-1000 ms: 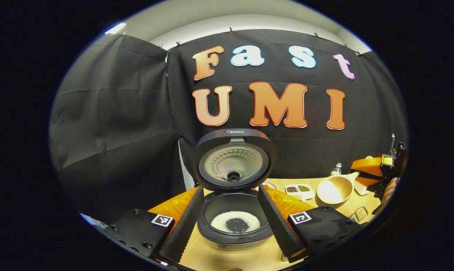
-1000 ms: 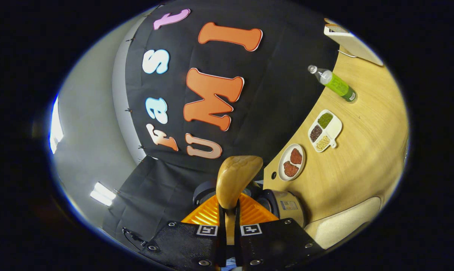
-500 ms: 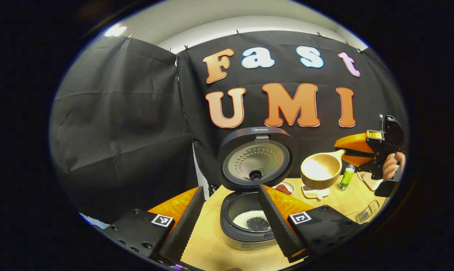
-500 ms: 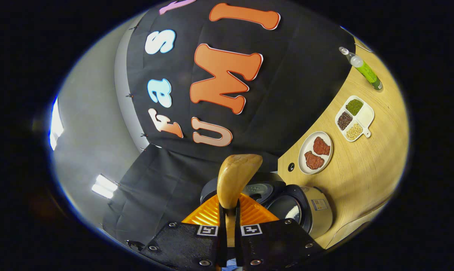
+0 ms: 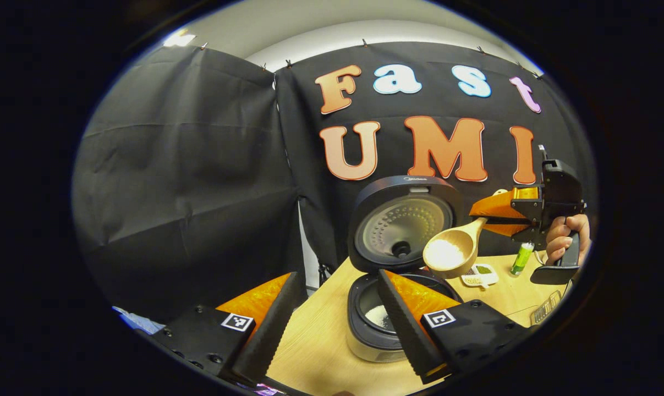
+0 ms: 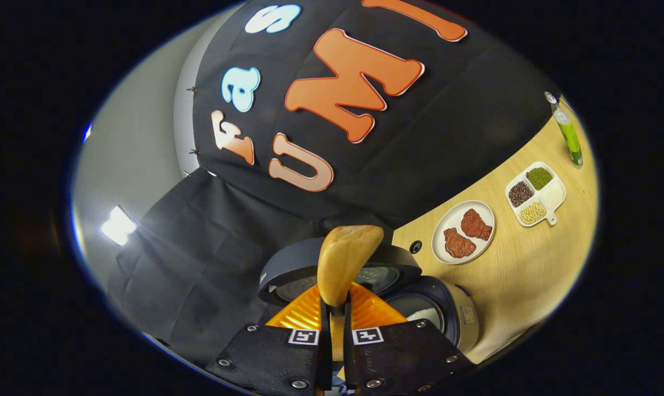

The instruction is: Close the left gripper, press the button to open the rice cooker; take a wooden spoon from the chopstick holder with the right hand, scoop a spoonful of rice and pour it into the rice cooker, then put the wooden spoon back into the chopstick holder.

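Observation:
The rice cooker (image 5: 376, 330) stands open on the wooden table, its lid (image 5: 403, 225) upright, with white rice in the pot. My left gripper (image 5: 337, 324) is open in front of it, its right finger across the pot's rim. The wooden spoon (image 5: 450, 253) holds a heap of rice and hovers above the pot's right side, in front of the lid. My right gripper (image 5: 488, 217) is shut on its handle, held by a hand (image 5: 563, 236). In the right gripper view the spoon's bowl (image 6: 345, 264) juts from the right gripper (image 6: 334, 324), above the cooker (image 6: 425, 311).
A white plate (image 6: 464, 231) with red pieces, a divided dish (image 6: 535, 192) of beans and a green bottle (image 6: 568, 132) lie on the table (image 6: 530, 275) beyond the cooker. A wire rack (image 5: 546, 313) sits at the right edge.
The right gripper has carried the loaded spoon up and leftward from the table's right side to just over the cooker. The left gripper has drifted left, so the cooker now sits right of its fingers.

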Available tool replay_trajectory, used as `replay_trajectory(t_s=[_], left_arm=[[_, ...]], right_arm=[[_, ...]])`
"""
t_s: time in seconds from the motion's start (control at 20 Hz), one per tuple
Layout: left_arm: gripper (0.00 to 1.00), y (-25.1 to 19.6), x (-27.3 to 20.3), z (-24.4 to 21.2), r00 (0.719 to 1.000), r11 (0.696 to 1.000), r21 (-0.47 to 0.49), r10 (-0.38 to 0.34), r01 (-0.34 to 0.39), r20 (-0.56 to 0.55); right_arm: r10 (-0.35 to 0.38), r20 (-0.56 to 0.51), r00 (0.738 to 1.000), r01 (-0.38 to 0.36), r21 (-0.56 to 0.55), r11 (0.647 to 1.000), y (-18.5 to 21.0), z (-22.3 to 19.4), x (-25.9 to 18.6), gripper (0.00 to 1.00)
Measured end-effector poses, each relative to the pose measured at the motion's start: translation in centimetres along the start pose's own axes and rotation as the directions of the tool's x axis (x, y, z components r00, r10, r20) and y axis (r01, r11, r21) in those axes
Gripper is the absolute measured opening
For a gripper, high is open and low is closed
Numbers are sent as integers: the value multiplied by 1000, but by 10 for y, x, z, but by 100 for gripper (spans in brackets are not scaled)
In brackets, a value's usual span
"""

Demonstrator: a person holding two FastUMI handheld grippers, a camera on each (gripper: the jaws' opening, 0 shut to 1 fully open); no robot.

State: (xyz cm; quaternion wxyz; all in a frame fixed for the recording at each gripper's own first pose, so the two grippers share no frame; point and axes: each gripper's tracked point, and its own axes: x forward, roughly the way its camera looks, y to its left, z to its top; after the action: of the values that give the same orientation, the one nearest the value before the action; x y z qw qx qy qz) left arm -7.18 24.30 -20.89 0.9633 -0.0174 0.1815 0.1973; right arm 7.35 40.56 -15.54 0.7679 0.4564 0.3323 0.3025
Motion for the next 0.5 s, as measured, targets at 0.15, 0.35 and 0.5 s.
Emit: replay_trajectory(t_s=[0.15, 0.35, 0.5], left_arm=[[97, 8, 6, -4, 1000, 1000, -3, 9, -9, -13], [97, 16, 7, -3, 1000, 1000, -2, 14, -14, -12], [97, 17, 7, -6, 1000, 1000, -8, 15, -15, -18]], right_arm=[[-64, -18, 998, 61, -125, 990, -5, -11, 12, 8], [-112, -37, 993, 100, -243, 965, -6, -22, 22, 8], [-129, -32, 991, 114, -302, 946, -5, -23, 25, 7]])
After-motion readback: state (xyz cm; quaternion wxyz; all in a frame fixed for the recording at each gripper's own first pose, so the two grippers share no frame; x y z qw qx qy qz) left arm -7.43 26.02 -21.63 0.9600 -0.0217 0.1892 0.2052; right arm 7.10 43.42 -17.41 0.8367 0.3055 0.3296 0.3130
